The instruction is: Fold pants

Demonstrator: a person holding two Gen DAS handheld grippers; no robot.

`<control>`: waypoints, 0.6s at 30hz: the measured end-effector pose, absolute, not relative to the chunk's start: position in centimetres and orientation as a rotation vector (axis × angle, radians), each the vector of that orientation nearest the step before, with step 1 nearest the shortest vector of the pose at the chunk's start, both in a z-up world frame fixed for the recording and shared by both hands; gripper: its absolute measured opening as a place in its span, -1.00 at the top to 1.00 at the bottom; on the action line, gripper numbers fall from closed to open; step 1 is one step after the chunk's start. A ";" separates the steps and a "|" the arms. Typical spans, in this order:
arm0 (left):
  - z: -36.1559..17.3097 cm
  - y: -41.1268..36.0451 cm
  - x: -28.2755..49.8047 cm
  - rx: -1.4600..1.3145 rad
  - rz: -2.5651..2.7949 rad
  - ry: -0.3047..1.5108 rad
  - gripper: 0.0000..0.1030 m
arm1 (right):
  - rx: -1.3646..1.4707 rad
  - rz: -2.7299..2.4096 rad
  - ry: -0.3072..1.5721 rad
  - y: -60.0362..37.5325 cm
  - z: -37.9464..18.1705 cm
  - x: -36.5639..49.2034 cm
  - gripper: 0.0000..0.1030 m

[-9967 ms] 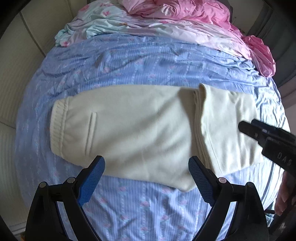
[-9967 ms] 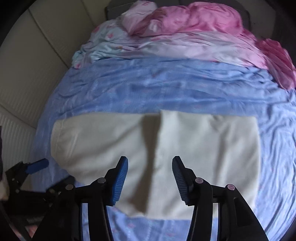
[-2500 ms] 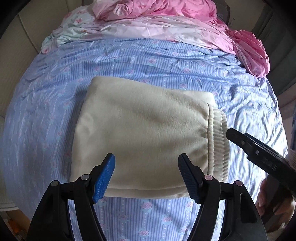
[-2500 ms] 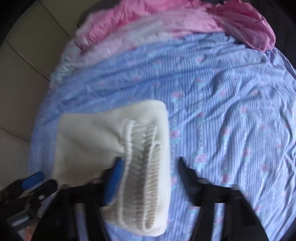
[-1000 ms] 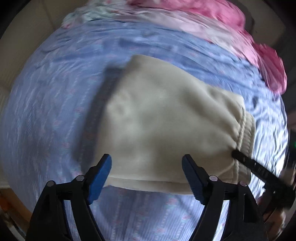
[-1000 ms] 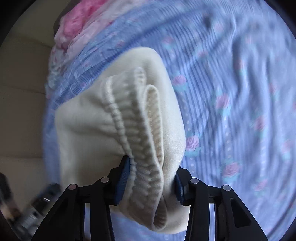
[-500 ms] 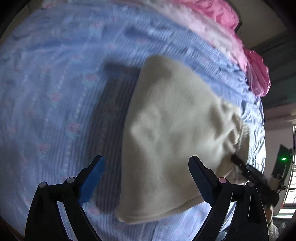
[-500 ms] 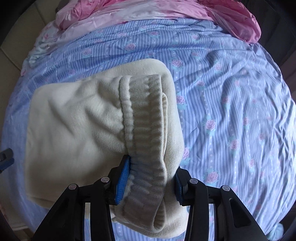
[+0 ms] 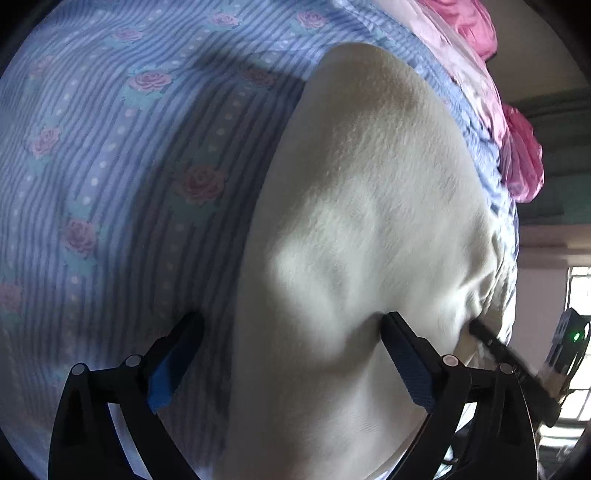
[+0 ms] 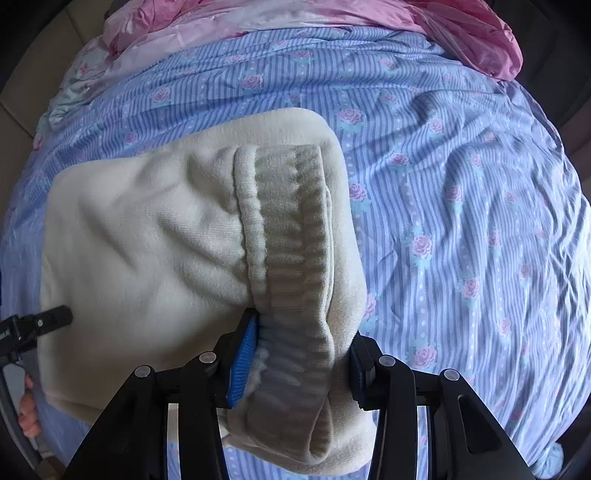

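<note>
change since ten seconds ago: the cream pants (image 10: 155,236) lay flat across the bed as a long strip; now they are a thick folded bundle, partly lifted off the sheet.
change since a second ago: my left view is much nearer the cloth and the sheet, and the bundle fills most of that picture.
left claw (image 9: 291,354): its jaws have just been opening and stand wide apart, pinching nothing. the edge of the bundle lies between the fingers; my left-side finger (image 9: 170,365) is over the bare sheet, apart from the cloth, and my right-side finger (image 9: 406,362) lies against the cream fabric.
right claw (image 10: 299,354): pressed onto the pants at the ribbed waistband (image 10: 291,236), its blue pads squeezing the thick folded layers from both sides.
pants versus right claw: the waistband runs up and away from the jaws, and the rest of the bundle spreads to the left in this view.
pants versus left claw: the bundle rises ahead and to the right, casting a dark shadow on the sheet beside it.
bed sheet (image 10: 461,206): blue stripes with roses, wrinkled, under the pants.
pink bedding (image 10: 443,22): heaped at the far edge of the bed, well apart from the pants.
fingers (image 10: 27,410): a few fingertips show at the left edge of my right view, under the left claw's body.
</note>
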State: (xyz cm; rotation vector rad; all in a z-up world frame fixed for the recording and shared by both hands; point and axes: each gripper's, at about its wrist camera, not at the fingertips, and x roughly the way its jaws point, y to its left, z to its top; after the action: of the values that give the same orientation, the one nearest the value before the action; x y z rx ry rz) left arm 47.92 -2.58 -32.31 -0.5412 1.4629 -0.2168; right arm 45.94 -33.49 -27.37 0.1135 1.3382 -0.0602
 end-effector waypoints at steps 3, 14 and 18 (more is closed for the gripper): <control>-32.0 -3.2 47.9 -0.602 -0.223 1.474 -0.11 | 0.169 -0.060 1.346 -34.0 -27.6 45.9 0.17; -25.4 -6.9 46.4 -0.336 -0.104 1.341 0.60 | 0.200 -0.022 1.265 -33.4 -23.7 44.0 0.33; -22.1 -7.5 45.2 -0.324 -0.111 1.284 0.64 | 0.189 0.014 1.215 -32.7 -21.0 42.7 0.40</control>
State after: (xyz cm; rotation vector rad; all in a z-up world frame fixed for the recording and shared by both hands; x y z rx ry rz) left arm 45.17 -7.47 -22.11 -0.3238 1.2843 -0.1115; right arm 42.73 -32.73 -20.99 0.1887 1.2148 0.0142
